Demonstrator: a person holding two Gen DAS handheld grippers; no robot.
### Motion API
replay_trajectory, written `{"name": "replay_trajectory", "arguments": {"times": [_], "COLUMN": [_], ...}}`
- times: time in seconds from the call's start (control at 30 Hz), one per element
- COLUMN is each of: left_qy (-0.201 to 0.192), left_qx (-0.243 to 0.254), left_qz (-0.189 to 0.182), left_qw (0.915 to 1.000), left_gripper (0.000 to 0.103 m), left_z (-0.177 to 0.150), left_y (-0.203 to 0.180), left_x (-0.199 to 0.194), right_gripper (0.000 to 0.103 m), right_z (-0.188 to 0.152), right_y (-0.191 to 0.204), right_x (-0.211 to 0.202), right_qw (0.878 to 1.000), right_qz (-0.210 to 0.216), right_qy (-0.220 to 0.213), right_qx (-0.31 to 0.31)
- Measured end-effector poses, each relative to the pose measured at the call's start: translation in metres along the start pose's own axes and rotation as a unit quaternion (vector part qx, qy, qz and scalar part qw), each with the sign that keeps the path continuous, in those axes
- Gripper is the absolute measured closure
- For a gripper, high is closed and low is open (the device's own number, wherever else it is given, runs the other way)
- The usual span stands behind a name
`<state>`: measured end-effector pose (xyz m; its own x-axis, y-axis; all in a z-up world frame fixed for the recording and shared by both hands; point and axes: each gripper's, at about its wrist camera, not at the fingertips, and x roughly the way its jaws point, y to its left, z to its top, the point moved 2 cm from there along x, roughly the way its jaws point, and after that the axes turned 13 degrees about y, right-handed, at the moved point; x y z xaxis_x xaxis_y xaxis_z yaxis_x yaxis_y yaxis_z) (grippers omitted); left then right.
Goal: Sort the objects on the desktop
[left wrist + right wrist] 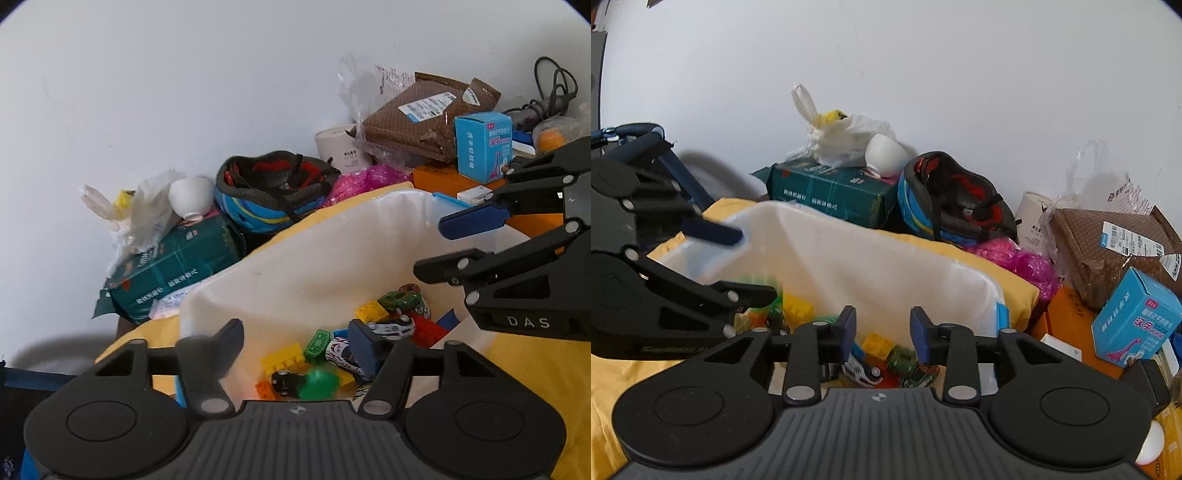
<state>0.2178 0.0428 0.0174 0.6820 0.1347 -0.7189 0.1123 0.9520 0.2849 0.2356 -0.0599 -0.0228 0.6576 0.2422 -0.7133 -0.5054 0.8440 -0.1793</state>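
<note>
A white bin (pixel 314 266) sits on a yellow cloth and holds toy cars and building bricks. In the left wrist view I see a yellow brick (pixel 284 360), a white toy car (pixel 393 326), a green toy car (pixel 400 301) and a blurred green piece (pixel 317 384). My left gripper (pixel 295 343) hangs over the bin, jaws wide apart, with nothing pressed between the pads. My right gripper (pixel 884 332) is over the same bin (pixel 868 266), jaws parted and empty, above a white car (pixel 862 371) and a green car (pixel 905 360). Each gripper shows at the edge of the other's view.
Against the wall behind the bin lie a blue helmet (pixel 945 199), a dark green tissue pack (pixel 831 192), a white bowl (pixel 884 153) and a plastic bag (pixel 838 136). To the right are a brown parcel (pixel 1108 251), a light blue box (pixel 1134 321) and pink plastic (pixel 1023 262).
</note>
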Motion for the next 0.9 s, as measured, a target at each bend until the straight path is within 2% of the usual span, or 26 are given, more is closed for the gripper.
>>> {"name": "replay_trajectory", "arguments": {"times": [0.03,0.1,0.17,0.23,0.3,0.37,0.5,0.57,0.67,0.73,0.83,0.9], "left_qy": [0.0,0.0,-0.001,-0.012,-0.006,0.013,0.047,0.058,0.079,0.092,0.098,0.104], "left_qx": [-0.009,-0.027,-0.017,0.011,0.021,0.012,-0.004,-0.01,-0.03,-0.046,-0.046,-0.05], "left_qz": [0.001,0.012,0.054,0.097,0.096,0.085,0.102,0.104,0.086,0.075,0.08,0.068], "left_qw": [1.0,0.9996,0.9984,0.9952,0.9951,0.9963,0.9936,0.9928,0.9927,0.9919,0.9909,0.991], "left_gripper": [0.036,0.03,0.026,0.025,0.023,0.023,0.023,0.023,0.023,0.023,0.023,0.023], "left_z": [0.001,0.004,0.005,0.004,0.005,0.008,0.014,0.016,0.018,0.019,0.02,0.02], "left_y": [0.003,0.006,0.003,-0.005,-0.007,-0.003,0.01,0.015,0.023,0.026,0.021,0.02], "left_x": [-0.003,-0.011,-0.018,-0.025,-0.028,-0.027,-0.023,-0.022,-0.02,-0.018,-0.016,-0.014], "right_gripper": [0.06,0.057,0.043,0.033,0.025,0.011,0.001,0.0,0.0,0.0,0.0,0.0], "right_z": [-0.001,0.001,0.004,0.01,0.015,0.019,0.024,0.024,0.024,0.024,0.025,0.025], "right_y": [0.0,-0.001,-0.005,-0.009,-0.014,-0.02,-0.031,-0.033,-0.035,-0.036,-0.039,-0.038], "right_x": [-0.002,-0.006,-0.011,-0.014,-0.02,-0.023,-0.023,-0.019,-0.013,-0.012,-0.012,-0.01], "right_qw": [1.0,1.0,1.0,0.999,0.999,0.998,0.995,0.992,0.989,0.987,0.986,0.985], "right_qz": [-0.003,-0.002,-0.003,-0.018,-0.023,-0.023,-0.016,-0.018,-0.009,-0.001,-0.011,-0.007], "right_qy": [0.003,0.007,0.017,0.035,0.047,0.062,0.099,0.121,0.147,0.155,0.159,0.166], "right_qx": [-0.003,-0.001,0.008,0.013,0.01,0.01,0.023,0.025,0.034,0.038,0.045,0.048]}}
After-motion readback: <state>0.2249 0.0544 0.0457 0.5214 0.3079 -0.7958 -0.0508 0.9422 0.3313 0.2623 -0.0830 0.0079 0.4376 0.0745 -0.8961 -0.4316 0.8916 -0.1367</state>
